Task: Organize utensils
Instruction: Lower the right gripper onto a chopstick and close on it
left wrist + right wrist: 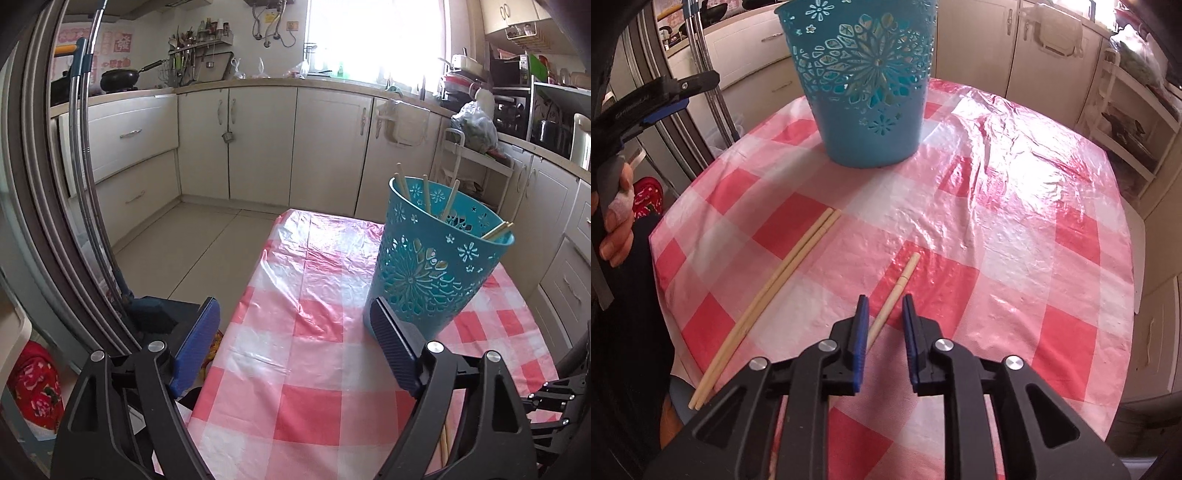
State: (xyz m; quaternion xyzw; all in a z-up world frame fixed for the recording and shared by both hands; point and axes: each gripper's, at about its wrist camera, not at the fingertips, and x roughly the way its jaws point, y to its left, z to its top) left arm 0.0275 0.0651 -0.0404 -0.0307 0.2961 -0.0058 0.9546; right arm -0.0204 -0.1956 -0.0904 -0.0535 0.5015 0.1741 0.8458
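Note:
A teal cut-out basket (436, 266) stands upright on the pink checked tablecloth (295, 280), with several wooden chopsticks (426, 192) sticking out of it. My left gripper (293, 306) is open wide with nothing between its fingers, just left of the basket's base. In the right wrist view the basket (864, 92) is at the far side. A single chopstick (899, 284) lies flat on the cloth, its near end between the fingers of my right gripper (885, 299). The jaws are narrow, with a gap on both sides of the stick. A pair of chopsticks (783, 273) lies to the left.
The table's left edge (665, 258) drops off close to the chopstick pair. A person's hand (617, 229) holds the left gripper there. A fridge door (33, 184) and a metal pole (83, 147) stand left of the table. A white cart (1126, 122) is at the right.

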